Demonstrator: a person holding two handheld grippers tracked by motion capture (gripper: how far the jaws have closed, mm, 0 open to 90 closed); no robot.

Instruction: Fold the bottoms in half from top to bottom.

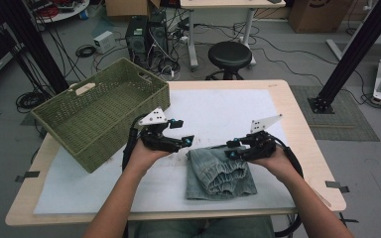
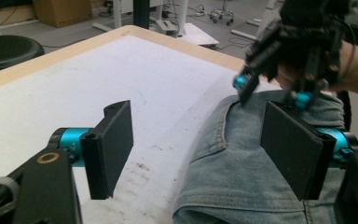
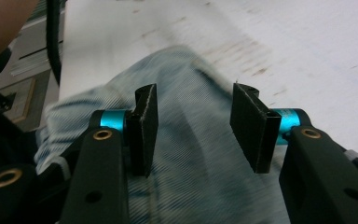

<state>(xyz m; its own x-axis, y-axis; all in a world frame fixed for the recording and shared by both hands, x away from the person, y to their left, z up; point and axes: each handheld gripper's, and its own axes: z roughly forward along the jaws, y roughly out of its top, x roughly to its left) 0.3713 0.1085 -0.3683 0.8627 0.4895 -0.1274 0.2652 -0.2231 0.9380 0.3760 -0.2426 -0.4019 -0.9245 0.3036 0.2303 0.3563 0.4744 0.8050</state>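
From the high view, a wooden counter (image 1: 297, 124) carries a white sheet (image 1: 218, 114), and a folded pair of light blue denim jeans (image 1: 218, 176) lies on the sheet near the front edge, right of the middle. A green woven basket (image 1: 99, 116) sits tilted over the counter's left rear corner, well apart from the jeans. The left claw (image 1: 187, 141) hovers just beside the jeans' upper left corner; the right claw (image 1: 230, 148) is at the jeans' upper right edge. Behind the counter stand a black stool (image 1: 229, 54), a computer tower (image 1: 146, 34) and loose cables on the floor.

In the left gripper view, the left claw (image 2: 200, 149) is released, its jaws wide apart: one over the bare stained sheet (image 2: 121, 79), the other over the jeans (image 2: 242, 172). The right claw (image 2: 270, 91) reaches down at the far edge of the denim, close ahead of the left one.

In the right gripper view, the right claw (image 3: 193, 126) is also released, jaws apart above the jeans (image 3: 196, 158), with nothing between them. The image is blurred, so I cannot tell whether the jaws touch the cloth.
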